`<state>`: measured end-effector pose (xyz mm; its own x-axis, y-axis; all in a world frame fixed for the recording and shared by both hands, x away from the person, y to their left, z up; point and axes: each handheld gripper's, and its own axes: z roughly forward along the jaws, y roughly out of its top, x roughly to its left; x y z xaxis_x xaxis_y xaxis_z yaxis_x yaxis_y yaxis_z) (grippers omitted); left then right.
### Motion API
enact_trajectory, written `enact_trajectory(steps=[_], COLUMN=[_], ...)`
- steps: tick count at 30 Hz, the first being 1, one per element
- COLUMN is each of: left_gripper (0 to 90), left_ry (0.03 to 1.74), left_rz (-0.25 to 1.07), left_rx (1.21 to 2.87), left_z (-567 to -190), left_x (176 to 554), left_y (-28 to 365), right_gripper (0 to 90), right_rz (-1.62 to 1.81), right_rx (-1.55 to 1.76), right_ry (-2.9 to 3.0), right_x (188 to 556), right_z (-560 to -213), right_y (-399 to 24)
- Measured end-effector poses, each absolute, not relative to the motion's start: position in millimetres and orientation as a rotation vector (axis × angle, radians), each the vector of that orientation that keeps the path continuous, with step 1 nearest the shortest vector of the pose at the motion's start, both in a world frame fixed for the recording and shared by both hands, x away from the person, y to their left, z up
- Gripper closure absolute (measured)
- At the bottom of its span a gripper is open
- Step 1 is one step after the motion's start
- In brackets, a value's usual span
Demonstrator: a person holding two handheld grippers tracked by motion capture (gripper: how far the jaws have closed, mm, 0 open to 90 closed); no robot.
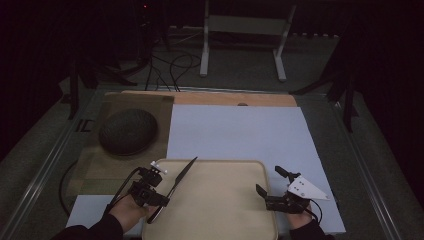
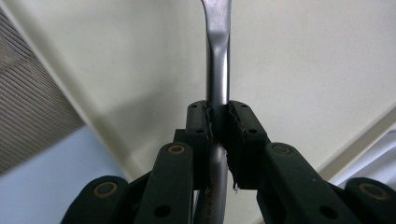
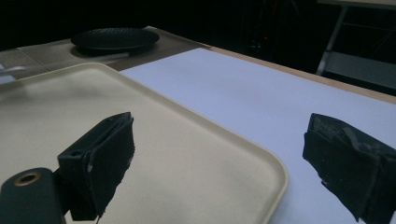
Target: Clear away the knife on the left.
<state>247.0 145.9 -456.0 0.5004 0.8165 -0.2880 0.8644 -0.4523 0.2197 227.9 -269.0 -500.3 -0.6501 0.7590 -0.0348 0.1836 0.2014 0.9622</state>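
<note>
Nearest the person, a cream tray [image 1: 220, 210] with rounded corners and a low raised rim lies on a pale blue sheet [image 1: 240, 130] that covers most of the table; the tray's surface looks smooth and matte. The left gripper [image 1: 161, 200] sits at the tray's left edge with its jaws clamped narrowly on the handle of a table knife [image 1: 179, 184] — in the left gripper view the ridged black pads press on both sides of the plain brushed-metal handle [image 2: 217, 70], which runs straight up and away over the tray. From above, the knife's blade slants up and to the right, its tip over the tray's far left corner. The right gripper [image 1: 270, 184] rests at the tray's right edge, its jaws spread wide with nothing between them; one pad [image 3: 100, 158] hangs over the tray, the other [image 3: 350, 163] over the blue sheet. Left of the sheet lies a brownish woven mat [image 1: 112, 165], and on it a dark, round, ribbed plate [image 1: 128, 131]. Beyond, a strip of bare wood [image 1: 235, 98] edges the table. Farther off the room is dim — a grey floor, loose black cables [image 1: 172, 67] and a white metal frame [image 1: 245, 35]. No writing can be read anywhere.
</note>
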Motion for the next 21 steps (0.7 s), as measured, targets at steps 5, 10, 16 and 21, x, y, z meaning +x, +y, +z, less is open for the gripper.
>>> enact_trajectory(steps=[5,10,16,21], left_gripper=[80.0,80.0,79.9,79.7], left_ry=[1.431,1.447,1.462,1.48], left_rz=[-0.225,-0.211,-0.188,-0.183], left_rx=[2.4,2.427,2.465,2.481], left_z=[-462.7,-472.4,-480.2,-486.1], left_x=[246.4,246.1,246.5,246.7], left_y=[143.6,137.6,131.7,130.1], right_gripper=[8.8,8.8,8.8,8.8], right_rz=[1.465,1.463,1.463,1.464], right_rx=[0.877,0.873,0.873,0.872], right_ry=[1.971,1.974,1.974,1.976], right_x=[228.0,228.1,228.7,228.5], right_z=[-500.7,-500.5,-501.0,-501.0], right_y=[-269.1,-268.8,-268.9,-269.2])
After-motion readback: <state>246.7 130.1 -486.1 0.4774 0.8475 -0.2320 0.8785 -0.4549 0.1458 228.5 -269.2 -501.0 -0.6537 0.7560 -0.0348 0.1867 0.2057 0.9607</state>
